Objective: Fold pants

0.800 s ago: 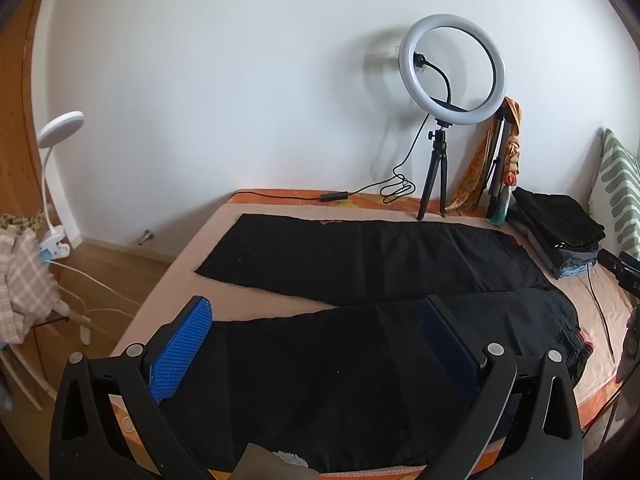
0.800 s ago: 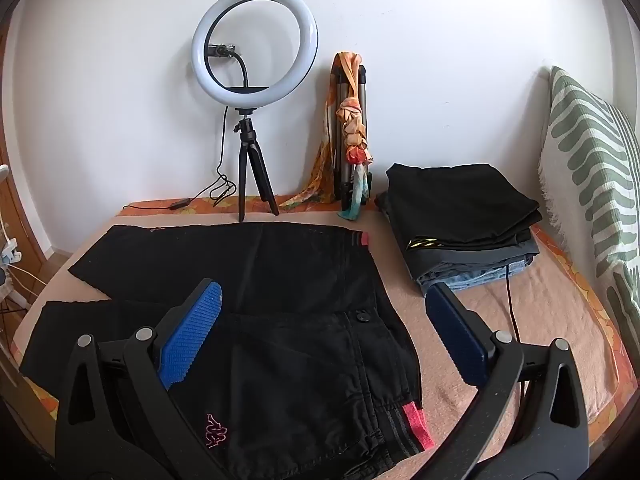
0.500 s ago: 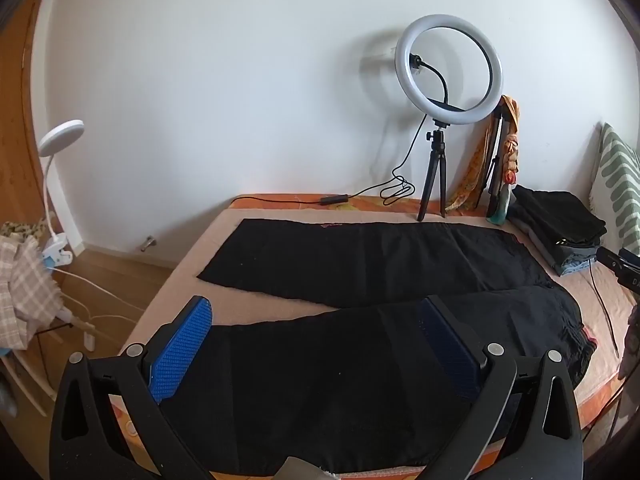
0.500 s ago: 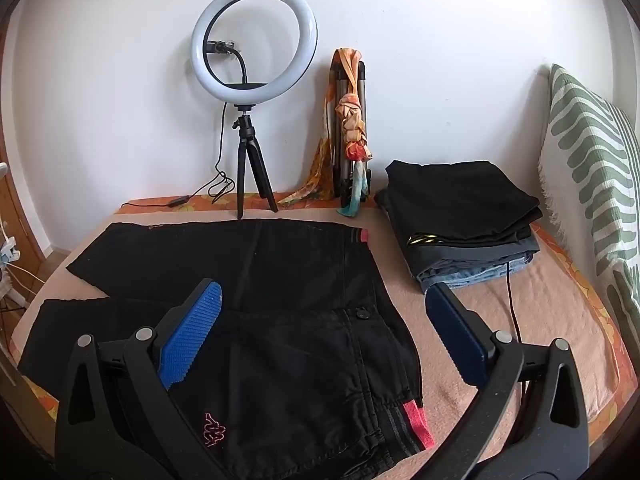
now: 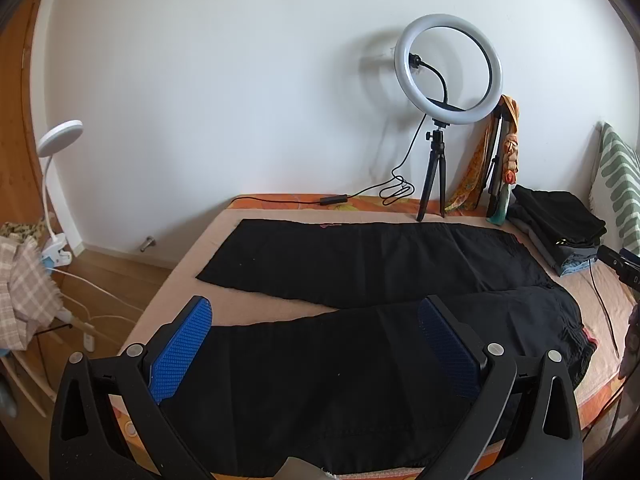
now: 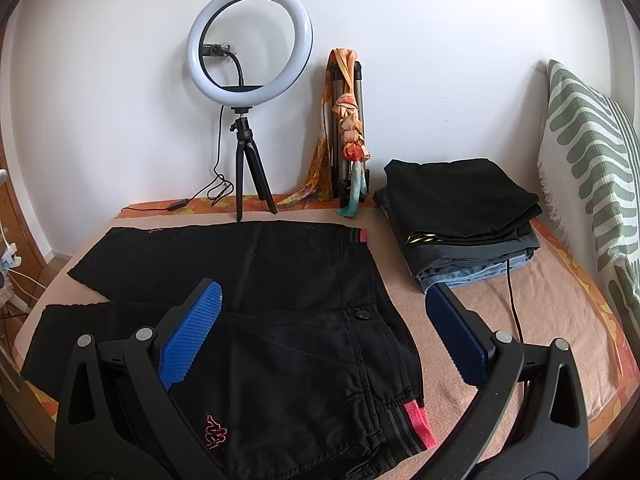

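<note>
Pants (image 6: 256, 320), black, lie spread flat on our bed (image 6: 520, 320), both legs open and running toward 9 o'clock, waistband with the pink trim at 5 o'clock in the right wrist view. We hold the left gripper (image 5: 316, 344) above the nearer leg, claw spread wide, blue pads touching nothing; compared with 0.8 s ago its view has drawn back slightly, showing more floor at 8 o'clock. Our right gripper (image 6: 324, 336) hovers over the waist, likewise spread and empty, its view nearly unchanged. A ring light (image 6: 250, 46) stands at 11 o'clock, folded clothes (image 6: 460, 212) at 2 o'clock.
</note>
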The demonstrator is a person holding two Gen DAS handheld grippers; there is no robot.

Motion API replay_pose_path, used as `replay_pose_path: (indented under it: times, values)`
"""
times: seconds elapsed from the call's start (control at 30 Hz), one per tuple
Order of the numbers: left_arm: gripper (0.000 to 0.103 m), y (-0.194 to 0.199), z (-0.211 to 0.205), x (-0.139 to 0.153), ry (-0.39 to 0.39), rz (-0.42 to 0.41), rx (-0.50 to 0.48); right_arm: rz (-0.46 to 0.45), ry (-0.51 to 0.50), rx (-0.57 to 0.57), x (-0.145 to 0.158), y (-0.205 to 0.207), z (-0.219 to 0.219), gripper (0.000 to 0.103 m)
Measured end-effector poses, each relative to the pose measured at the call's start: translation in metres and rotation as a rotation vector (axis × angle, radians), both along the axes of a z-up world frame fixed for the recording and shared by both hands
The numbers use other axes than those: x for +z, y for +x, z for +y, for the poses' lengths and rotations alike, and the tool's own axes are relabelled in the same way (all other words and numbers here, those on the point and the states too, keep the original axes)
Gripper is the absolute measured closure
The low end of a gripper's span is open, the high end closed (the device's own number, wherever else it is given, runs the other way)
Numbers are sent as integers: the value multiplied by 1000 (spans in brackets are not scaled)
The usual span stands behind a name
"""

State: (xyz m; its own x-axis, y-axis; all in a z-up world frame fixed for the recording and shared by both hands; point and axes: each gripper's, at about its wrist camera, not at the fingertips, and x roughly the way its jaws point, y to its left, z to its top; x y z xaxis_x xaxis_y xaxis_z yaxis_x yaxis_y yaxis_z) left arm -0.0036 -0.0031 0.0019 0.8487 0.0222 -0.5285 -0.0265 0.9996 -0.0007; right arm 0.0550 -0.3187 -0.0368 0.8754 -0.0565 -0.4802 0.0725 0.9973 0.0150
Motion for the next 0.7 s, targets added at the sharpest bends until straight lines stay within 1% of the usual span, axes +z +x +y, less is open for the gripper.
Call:
replay_pose_path:
  times: [0.7]
  values:
    - [0,2,0,-1,-1,3,0,1,5,0,1,0,-1,0]
